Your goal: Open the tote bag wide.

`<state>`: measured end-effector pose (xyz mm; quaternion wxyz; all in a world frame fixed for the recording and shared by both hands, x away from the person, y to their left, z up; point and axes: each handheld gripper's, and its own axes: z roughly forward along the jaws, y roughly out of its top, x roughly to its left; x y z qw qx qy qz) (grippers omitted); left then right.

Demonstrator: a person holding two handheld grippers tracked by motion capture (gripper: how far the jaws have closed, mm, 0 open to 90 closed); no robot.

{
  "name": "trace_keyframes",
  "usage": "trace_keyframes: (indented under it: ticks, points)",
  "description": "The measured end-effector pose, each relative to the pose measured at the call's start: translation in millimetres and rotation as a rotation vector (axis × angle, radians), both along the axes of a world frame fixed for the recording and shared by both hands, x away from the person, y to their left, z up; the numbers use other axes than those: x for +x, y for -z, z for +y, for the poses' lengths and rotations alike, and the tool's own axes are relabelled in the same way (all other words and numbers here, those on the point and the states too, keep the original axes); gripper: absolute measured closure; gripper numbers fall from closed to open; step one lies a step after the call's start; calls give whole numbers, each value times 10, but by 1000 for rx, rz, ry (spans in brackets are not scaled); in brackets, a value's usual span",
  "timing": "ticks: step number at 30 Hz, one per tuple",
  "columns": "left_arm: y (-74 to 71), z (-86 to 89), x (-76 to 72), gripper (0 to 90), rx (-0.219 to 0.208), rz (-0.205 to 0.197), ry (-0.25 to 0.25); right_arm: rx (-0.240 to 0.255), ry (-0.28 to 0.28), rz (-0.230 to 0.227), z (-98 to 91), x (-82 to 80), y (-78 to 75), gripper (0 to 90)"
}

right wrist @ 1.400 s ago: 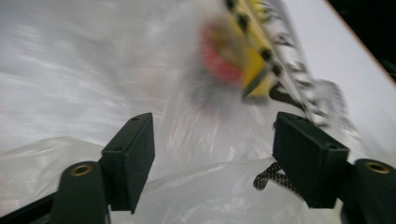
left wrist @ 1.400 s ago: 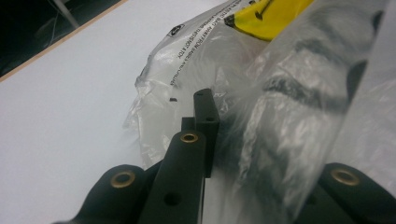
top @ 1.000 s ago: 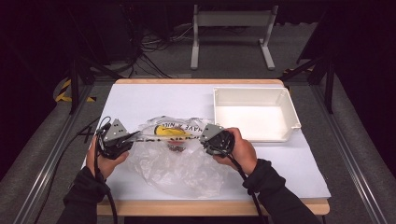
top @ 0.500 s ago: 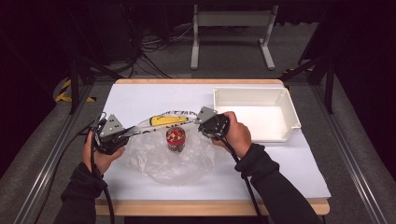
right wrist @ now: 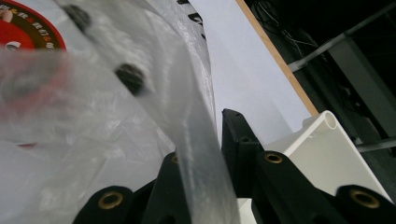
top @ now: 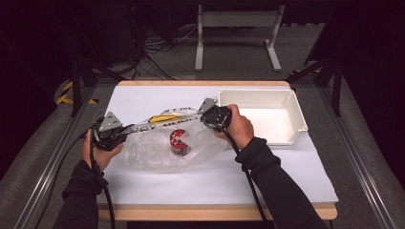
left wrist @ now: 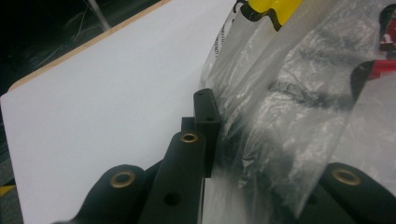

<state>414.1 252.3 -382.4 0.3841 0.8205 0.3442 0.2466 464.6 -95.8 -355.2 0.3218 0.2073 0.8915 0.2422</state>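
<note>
Both sleeves [top: 267, 176] are black with ribbed cuffs. Each tool, left [top: 125, 130] and right [top: 203, 115], is black, topped by a grey 3-cornered plate, trailing a black cable. Jaw arms carry brass-ringed holes.

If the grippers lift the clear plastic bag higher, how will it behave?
The plastic bag is probably floppy: its film is crinkled and sags below the stretched top edge. The red can inside would likely slide or roll toward the lowest point.
</note>
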Motion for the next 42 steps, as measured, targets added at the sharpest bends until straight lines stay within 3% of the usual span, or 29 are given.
trace_keyframes:
  ticks: [3, 8, 14, 17, 19, 21, 23, 27, 30, 33, 37, 39, 40, 42]
  points:
    - [33, 30, 30, 891, -15, 15, -14, -7, 10, 12, -12, 29, 17, 807]
    - [107, 63, 64, 863, -5, 37, -28, -8, 9, 27, -19, 41, 32, 820]
    - [140, 99, 68, 839, 8, 48, -40, 14, 21, 51, -88, 50, 19, 748]
    - [163, 103, 71, 830, 22, 48, -50, 22, 38, 53, -117, 55, 13, 661]
    - [172, 99, 69, 785, 28, 50, -61, 47, 45, 73, -134, 63, 25, 696]
    - [159, 104, 57, 718, 16, 47, -71, 35, 43, 71, -124, 55, 45, 711]
    - [100, 118, 11, 626, -47, 28, -54, 22, 36, 67, -116, 39, 49, 715]
    - [-78, 125, -94, 569, -147, -31, 18, 49, 30, 67, -128, 15, 15, 697]
    - [-186, 52, -169, 482, -165, -54, 52, 53, 34, 65, -129, 6, -9, 690]
    - [-245, -65, -233, 399, -135, -75, 79, 64, 28, 65, -109, -9, -27, 579]
    - [-271, -215, -274, 397, -69, -89, 111, 110, 9, 65, -97, -47, -86, 421]
    - [-265, -247, -279, 415, -52, -85, 113, 148, -22, 57, -107, -78, -128, 331]
    - [-242, -295, -273, 426, -22, -74, 120, 171, -30, 60, -106, -109, -154, 283]
    - [-211, -328, -261, 513, 20, -71, 123, 198, -47, 57, -117, -143, -198, 248]
